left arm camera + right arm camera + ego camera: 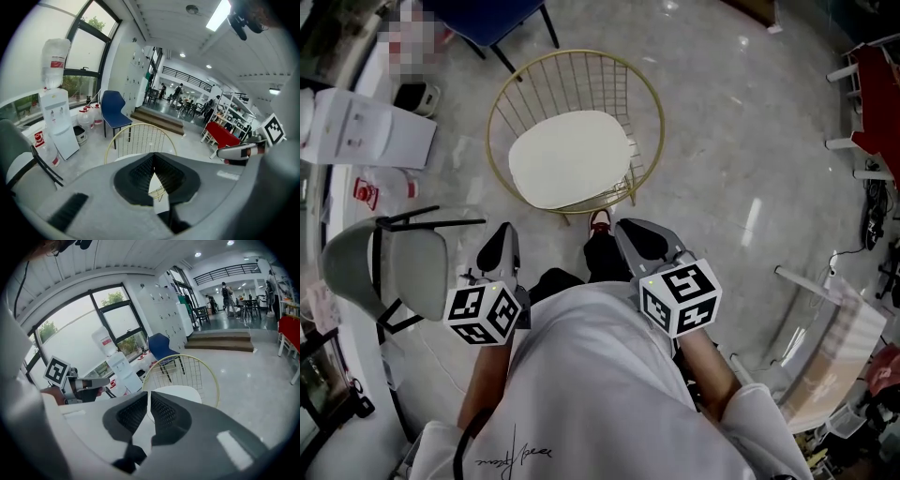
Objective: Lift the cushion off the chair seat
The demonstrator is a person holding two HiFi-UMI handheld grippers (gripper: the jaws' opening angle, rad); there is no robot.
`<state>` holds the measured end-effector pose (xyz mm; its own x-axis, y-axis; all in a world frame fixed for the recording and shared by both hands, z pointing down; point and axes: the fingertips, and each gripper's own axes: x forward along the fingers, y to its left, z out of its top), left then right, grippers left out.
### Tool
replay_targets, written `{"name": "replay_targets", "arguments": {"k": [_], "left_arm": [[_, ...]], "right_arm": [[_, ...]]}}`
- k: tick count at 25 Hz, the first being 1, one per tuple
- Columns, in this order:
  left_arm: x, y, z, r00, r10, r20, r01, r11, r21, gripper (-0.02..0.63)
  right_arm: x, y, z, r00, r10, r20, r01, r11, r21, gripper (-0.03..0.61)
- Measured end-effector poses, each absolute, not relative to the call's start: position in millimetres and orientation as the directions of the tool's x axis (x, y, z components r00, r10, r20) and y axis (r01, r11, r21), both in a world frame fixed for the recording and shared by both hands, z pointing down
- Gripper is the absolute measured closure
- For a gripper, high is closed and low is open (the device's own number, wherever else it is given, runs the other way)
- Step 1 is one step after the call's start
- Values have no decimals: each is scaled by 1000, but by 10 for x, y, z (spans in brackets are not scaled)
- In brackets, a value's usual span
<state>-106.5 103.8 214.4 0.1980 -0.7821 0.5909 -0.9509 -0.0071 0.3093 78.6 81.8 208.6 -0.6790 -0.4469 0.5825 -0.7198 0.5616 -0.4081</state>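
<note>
A white cushion (570, 157) lies on the seat of a round gold wire chair (494, 120) on the marble floor, straight ahead of me. Both grippers are held side by side short of the chair's front edge and touch nothing. My left gripper (500, 246) is shut and empty; in its own view its jaws meet in front of the chair (140, 125). My right gripper (636, 239) has its jaws a narrow crack apart with nothing between them. Its own view looks over the cushion (180, 392) and the chair's wire back (206, 366).
A grey chair (389, 267) stands close on my left, with a white water dispenser (366, 131) behind it. A blue chair (502, 19) is beyond the gold one. Red furniture (877, 94) and a clear stand (825, 328) are on the right. The person's shoe (600, 223) is near the chair's front.
</note>
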Motion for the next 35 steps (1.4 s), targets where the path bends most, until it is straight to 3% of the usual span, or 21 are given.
{"name": "replay_targets", "arguments": {"k": [17,35], "left_arm": [[-1215,544,2450,120,-774,622,-948,96,302,564],[-1596,146,3491,183,-642,745,-933,125,338,505]], "right_arm": [[766,188,2439,-686,-368,628,-696,585,-417,538],[423,-227,3225,-613,-295,733,-733,558,-389,525]]}}
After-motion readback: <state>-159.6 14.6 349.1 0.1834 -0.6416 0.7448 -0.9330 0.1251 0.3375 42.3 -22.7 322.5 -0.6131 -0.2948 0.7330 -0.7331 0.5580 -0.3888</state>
